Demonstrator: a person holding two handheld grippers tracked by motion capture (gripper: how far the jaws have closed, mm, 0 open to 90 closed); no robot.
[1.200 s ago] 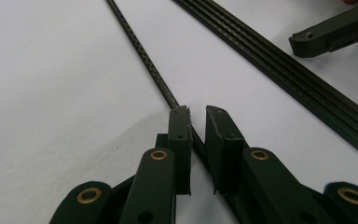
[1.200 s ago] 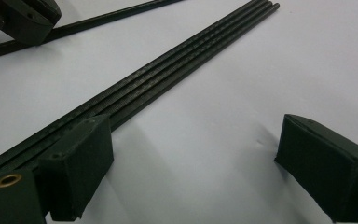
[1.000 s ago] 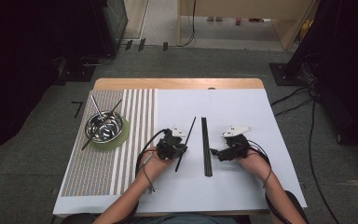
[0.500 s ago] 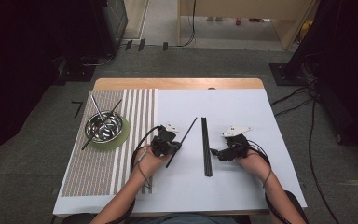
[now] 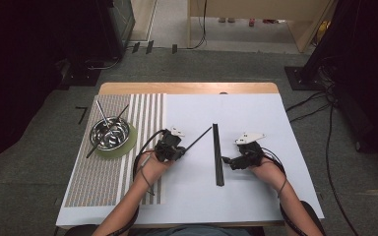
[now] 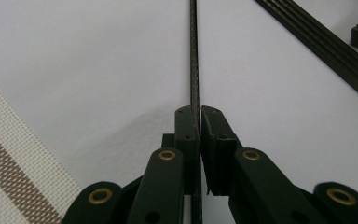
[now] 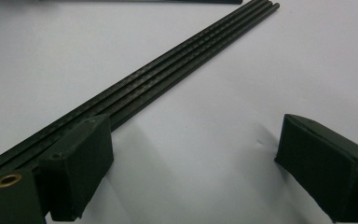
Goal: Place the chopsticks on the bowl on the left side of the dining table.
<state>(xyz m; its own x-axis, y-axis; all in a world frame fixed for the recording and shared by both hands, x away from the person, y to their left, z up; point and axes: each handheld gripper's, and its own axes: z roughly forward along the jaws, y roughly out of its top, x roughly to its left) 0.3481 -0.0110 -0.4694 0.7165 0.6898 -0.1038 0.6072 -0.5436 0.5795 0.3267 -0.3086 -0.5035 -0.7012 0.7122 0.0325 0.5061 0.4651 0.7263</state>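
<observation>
My left tool (image 5: 176,147) has just finished clenching on the thin black carbon-weave rod (image 5: 197,138) and is carrying it leftward across the white bench (image 5: 256,196), away from the bundle of matching black rods (image 5: 217,152) lying side by side in the middle, so I judge one rod is picked and on its way toward the shiny steel bowl (image 5: 110,133) on its round green mat, where two rods already lean. My right tool (image 5: 229,161) rests released just beside the bundle, its jaws wide and one nearly touching the rods; between the held rod and the bowl lies only the flat brown-and-white striped woven placemat (image 5: 128,172), nothing blocking
</observation>
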